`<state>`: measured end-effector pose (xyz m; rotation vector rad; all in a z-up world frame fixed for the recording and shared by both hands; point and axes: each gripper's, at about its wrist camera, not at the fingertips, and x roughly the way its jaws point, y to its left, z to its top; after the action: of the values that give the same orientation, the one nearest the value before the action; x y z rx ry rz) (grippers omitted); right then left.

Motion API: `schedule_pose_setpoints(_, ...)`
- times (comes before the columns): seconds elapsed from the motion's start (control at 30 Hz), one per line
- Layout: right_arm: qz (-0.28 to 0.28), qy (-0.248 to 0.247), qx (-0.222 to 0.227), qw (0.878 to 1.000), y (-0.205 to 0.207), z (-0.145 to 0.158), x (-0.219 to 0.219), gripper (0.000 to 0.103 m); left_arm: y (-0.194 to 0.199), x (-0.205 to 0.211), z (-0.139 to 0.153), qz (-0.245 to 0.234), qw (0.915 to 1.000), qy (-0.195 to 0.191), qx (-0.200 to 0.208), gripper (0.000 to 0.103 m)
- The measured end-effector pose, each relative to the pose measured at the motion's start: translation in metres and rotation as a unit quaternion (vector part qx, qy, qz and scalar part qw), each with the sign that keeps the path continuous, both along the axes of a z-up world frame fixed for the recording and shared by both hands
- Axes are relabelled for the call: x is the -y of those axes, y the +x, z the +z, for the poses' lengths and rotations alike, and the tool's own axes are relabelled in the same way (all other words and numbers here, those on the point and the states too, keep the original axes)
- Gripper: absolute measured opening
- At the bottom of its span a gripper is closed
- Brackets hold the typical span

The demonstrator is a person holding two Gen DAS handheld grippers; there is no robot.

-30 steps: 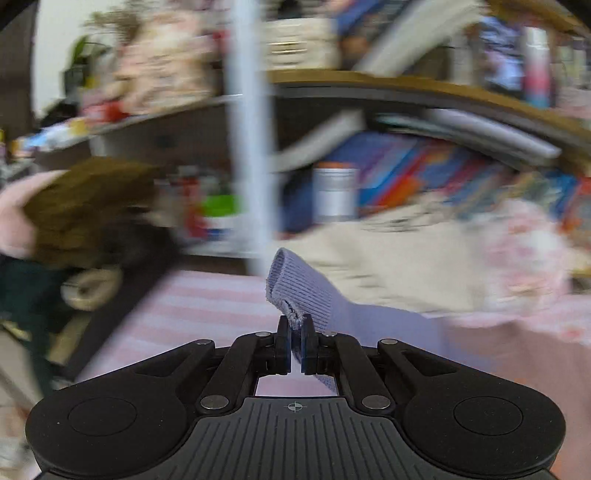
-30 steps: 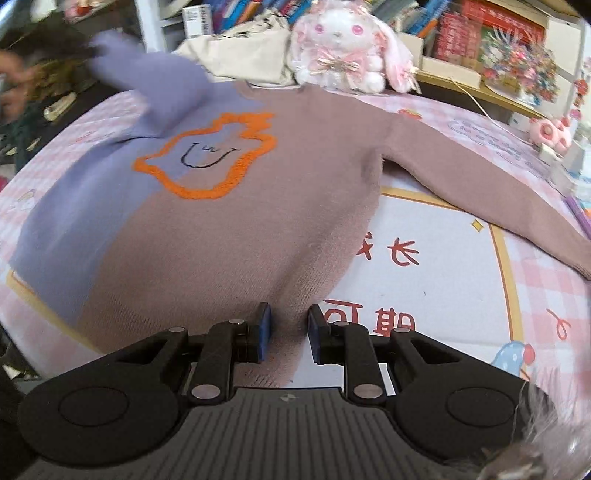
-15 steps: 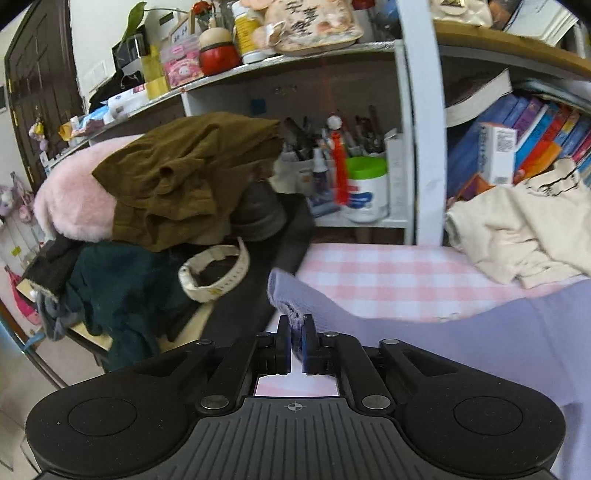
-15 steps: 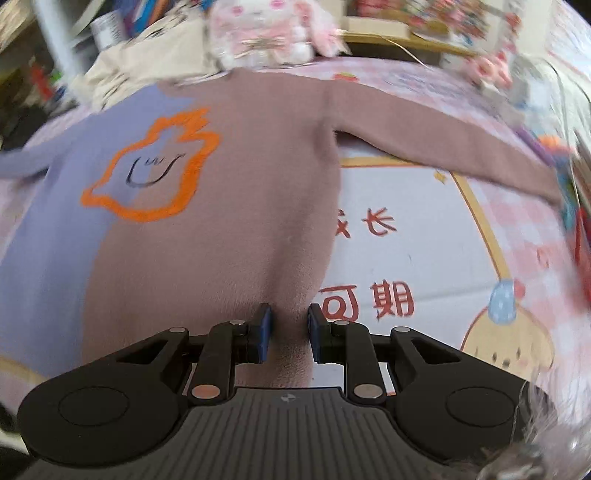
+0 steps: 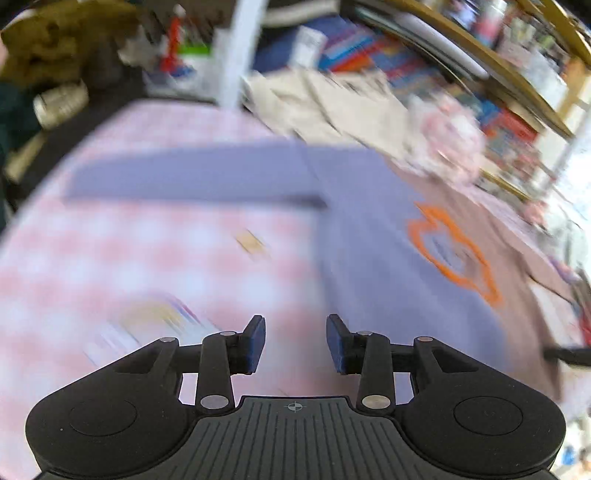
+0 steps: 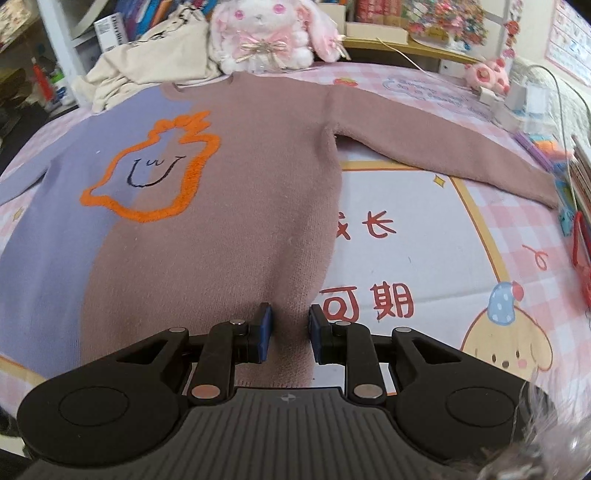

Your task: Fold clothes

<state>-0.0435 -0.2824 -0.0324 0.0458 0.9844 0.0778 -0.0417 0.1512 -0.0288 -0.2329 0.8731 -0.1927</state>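
A sweater [image 6: 236, 206], half lilac and half dusty pink with an orange outlined face, lies flat and face up on the pink checked cloth. Its pink sleeve [image 6: 436, 147] stretches out to the right. Its lilac sleeve [image 5: 192, 173] stretches out to the left in the blurred left wrist view. My left gripper [image 5: 295, 341] is open and empty, above the cloth left of the sweater's lilac side [image 5: 388, 266]. My right gripper [image 6: 289, 334] is open and empty, just above the sweater's bottom hem.
A pink bunny plush [image 6: 269, 33] and a cream garment [image 6: 147, 62] lie behind the collar. Shelves of books [image 5: 369, 62] stand at the back. Small toys, cables and boxes [image 6: 517, 96] crowd the right edge. A clothes pile [image 5: 37, 48] sits off the table's left.
My left gripper has let go of the lilac sleeve cuff, opened and swung right to face the sweater. The sleeve now lies flat. The right gripper stays open over the hem.
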Motion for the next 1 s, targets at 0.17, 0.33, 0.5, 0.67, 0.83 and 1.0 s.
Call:
schedule_pose_setpoints(0.17,0.000,0.013,0.004,1.000,-0.010,0.000,0.007,0.025,-0.020,0.048,-0.010,-0.022,0.9987,0.044,-0.011,0.039)
schedule_pose_setpoints(0.33,0.006,0.017,0.003,1.000,-0.026,0.001,0.012,0.026,-0.023,0.049,-0.008,0.015,0.9981,0.058,-0.008,0.039)
schedule_pose_setpoints(0.5,0.019,0.016,0.003,1.000,-0.032,0.001,0.009,0.026,-0.025,0.047,-0.006,0.051,0.9963,0.069,-0.002,0.040)
schedule_pose_setpoints(0.67,0.028,0.021,0.007,0.999,-0.037,0.000,0.010,0.027,-0.028,0.045,-0.002,0.084,0.9933,0.079,0.006,0.043)
schedule_pose_setpoints(0.83,0.031,0.021,0.015,0.999,-0.040,0.000,0.011,0.027,-0.028,0.047,-0.004,0.087,0.9927,0.084,0.006,0.052)
schedule_pose_setpoints(1.0,0.028,0.017,0.018,0.999,-0.041,-0.001,0.009,0.026,-0.020,0.048,-0.015,0.095,0.9928,0.073,-0.007,0.046)
